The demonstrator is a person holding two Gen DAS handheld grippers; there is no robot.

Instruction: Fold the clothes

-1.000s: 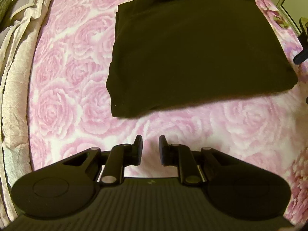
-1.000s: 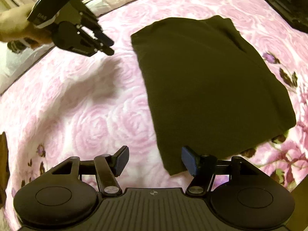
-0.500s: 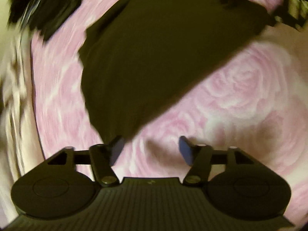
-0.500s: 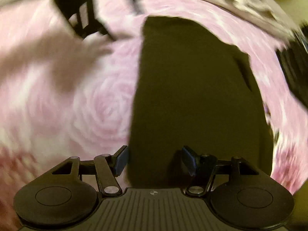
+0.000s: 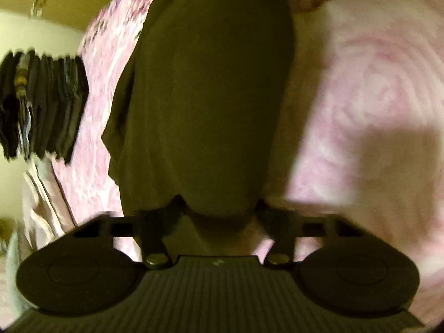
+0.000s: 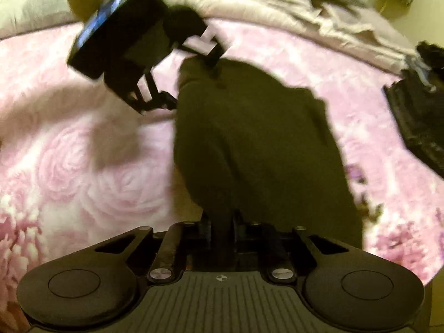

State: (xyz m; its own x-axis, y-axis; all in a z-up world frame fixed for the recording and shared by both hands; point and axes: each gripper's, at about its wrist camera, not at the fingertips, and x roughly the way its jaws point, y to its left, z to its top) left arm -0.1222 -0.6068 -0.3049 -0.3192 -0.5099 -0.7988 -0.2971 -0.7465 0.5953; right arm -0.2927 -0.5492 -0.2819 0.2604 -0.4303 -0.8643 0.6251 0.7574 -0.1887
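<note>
Your dark, folded cloth garment point(image 6: 249, 144) lies on the bed's pink rose-print cover point(image 6: 83, 172) and fills the centre of both wrist views. In the right wrist view it runs from the bottom centre up toward the upper middle of the frame.

Your right gripper point(image 6: 222, 222) has its fingers drawn close together at the bottom centre, closing on a bunched near edge of the garment pinched between them.

Your left gripper point(image 5: 219, 211) sits at the bottom centre of its own view; its fingers are closing with the garment's near edge between them, though blur hides whether the pads press on it yet. In the right wrist view the same gripper appears at the upper left, its fingers point(image 6: 166, 101) straddling the garment's far corner.

A stack of dark folded clothes point(image 5: 41, 105) rests at the left edge of the left wrist view. A rumpled pale beige blanket point(image 6: 319, 19) lies along the top of the right wrist view.
</note>
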